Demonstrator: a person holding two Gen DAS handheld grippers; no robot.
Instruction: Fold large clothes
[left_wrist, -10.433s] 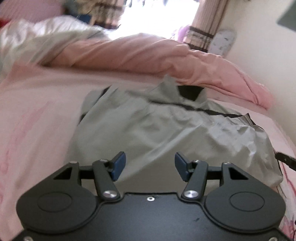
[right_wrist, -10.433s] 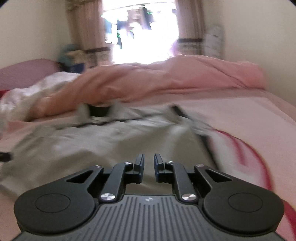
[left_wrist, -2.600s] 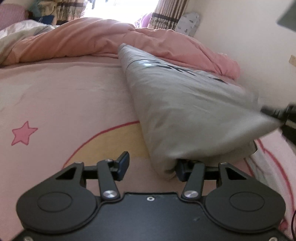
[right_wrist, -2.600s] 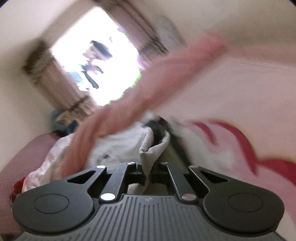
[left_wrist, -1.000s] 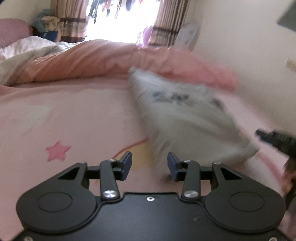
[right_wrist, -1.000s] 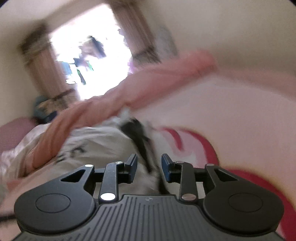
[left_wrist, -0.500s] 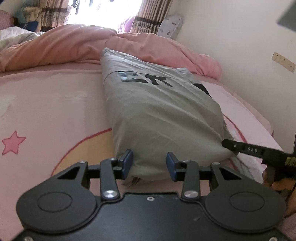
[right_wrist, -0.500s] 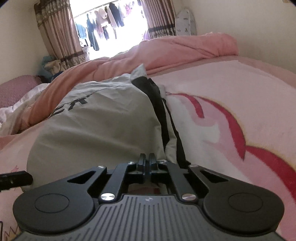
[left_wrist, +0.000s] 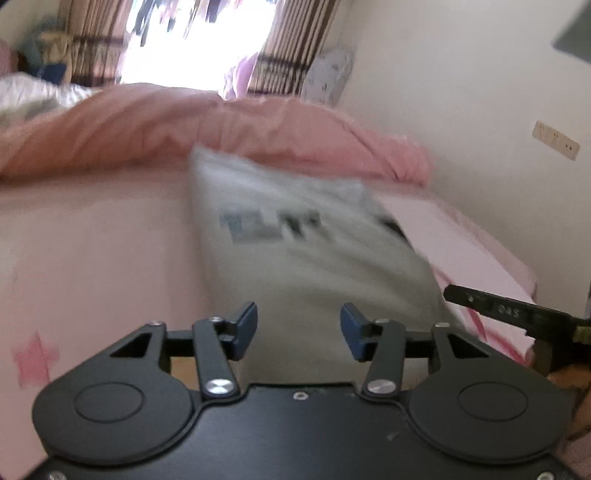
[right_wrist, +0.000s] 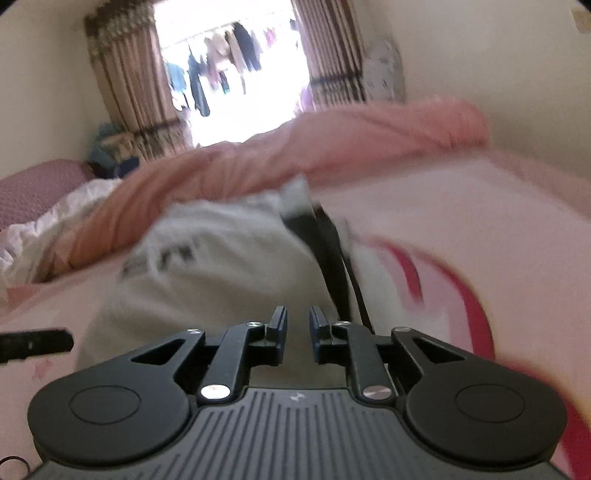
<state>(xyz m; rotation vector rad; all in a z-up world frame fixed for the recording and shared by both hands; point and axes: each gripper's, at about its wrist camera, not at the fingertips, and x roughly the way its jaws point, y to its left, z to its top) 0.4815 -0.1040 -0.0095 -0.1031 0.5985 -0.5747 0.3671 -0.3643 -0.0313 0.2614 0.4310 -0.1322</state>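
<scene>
Folded grey garment (left_wrist: 314, 266) lies on the pink bed sheet (left_wrist: 92, 251), dark lettering up. Left gripper (left_wrist: 298, 326) and right gripper (right_wrist: 297, 325) — both released, empty — hover at its near edge. Likely next: regrasp that edge for another fold.

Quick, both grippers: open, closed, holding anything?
Left gripper: open, holding nothing; grey garment lies beyond its fingers.
Right gripper: open with a narrow gap, nothing between its fingers.
</scene>
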